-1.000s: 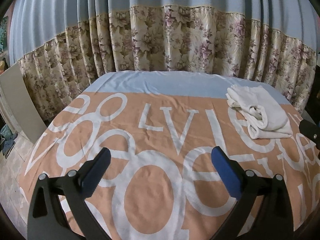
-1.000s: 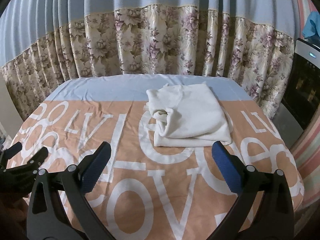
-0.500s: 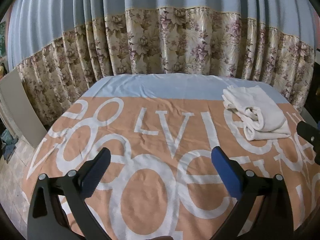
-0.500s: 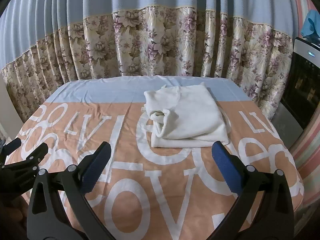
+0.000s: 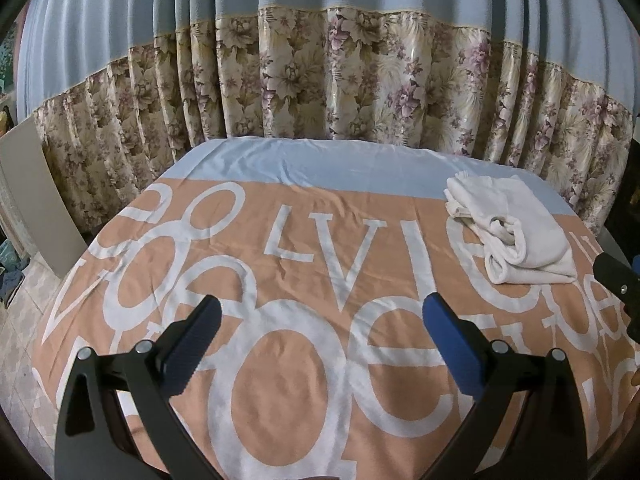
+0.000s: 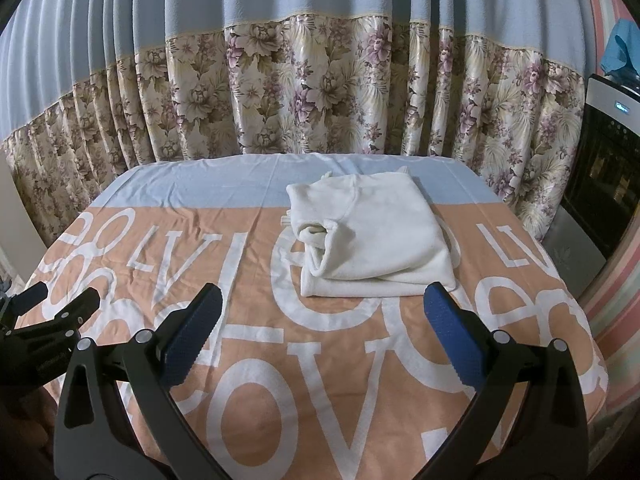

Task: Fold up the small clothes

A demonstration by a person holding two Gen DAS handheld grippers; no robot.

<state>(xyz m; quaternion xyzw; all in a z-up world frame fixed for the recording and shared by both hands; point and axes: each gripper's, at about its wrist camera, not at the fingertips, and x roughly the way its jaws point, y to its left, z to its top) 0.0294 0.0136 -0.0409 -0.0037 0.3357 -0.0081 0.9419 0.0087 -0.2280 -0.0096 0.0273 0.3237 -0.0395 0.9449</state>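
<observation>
The left tool (image 5: pixel 322 338) hangs released, its blue pads wide apart over bare cloth (image 5: pixel 288 384), holding nothing. The right tool (image 6: pixel 322 336) is likewise released and empty, its pads spread just short of the near edge of the garment (image 6: pixel 370 236). That white garment lies folded in a loose stack on the far right part of the counter (image 6: pixel 520 216), across the line where the peach, white-lettered cloth meets its pale blue band. A flowered curtain (image 6: pixel 320 96) hangs behind.
</observation>
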